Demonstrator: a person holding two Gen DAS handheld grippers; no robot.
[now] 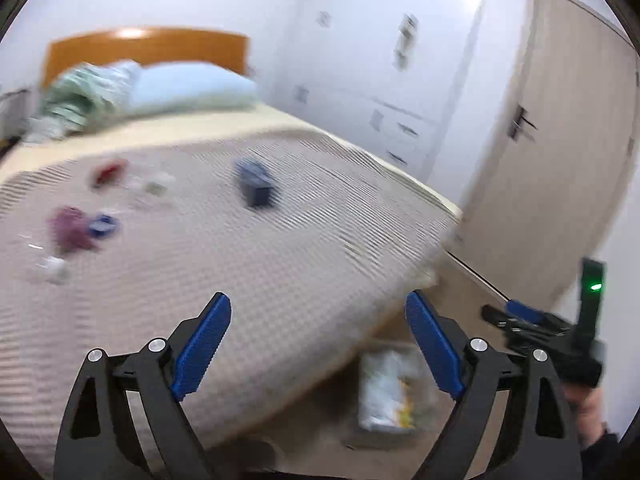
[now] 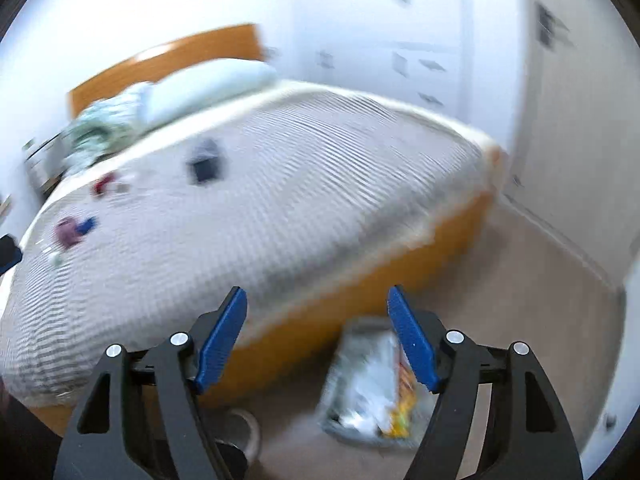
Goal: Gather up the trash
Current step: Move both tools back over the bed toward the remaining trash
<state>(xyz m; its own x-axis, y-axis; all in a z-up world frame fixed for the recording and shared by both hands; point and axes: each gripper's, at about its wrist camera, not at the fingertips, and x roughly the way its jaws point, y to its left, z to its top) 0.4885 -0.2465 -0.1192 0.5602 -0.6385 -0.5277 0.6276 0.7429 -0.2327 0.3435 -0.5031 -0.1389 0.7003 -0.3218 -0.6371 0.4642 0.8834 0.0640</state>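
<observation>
- Bedroom setting: both wrist views are motion-blurred and look down over a bed [image 1: 280,216] with a ribbed beige cover, white wardrobe [image 1: 384,80] and pale door [image 1: 560,140] behind it
- My left gripper [image 1: 318,312] is released, blue pads spread wide, nothing between them
- My right gripper [image 2: 316,308] is likewise released and empty; it also shows at the right edge of the left view, held in my hand [image 1: 588,400]
- Directly below the grippers, on the floor beside the bed's foot, lies a tray-like bin [image 2: 368,384] holding crumpled white and yellow wrappers
- Further out, on the cover: a dark blue box [image 1: 256,184] near the middle
- Toward the left edge of the cover, scattered trash: a purple item [image 1: 70,228] touching a blue ring-shaped piece [image 1: 104,226], a red item [image 1: 110,172], a whitish scrap [image 1: 158,184], a small white piece [image 1: 54,270]
- At the far end: light blue pillow [image 1: 192,86], green patterned bedding [image 1: 84,94], orange wooden headboard [image 1: 148,48]
</observation>
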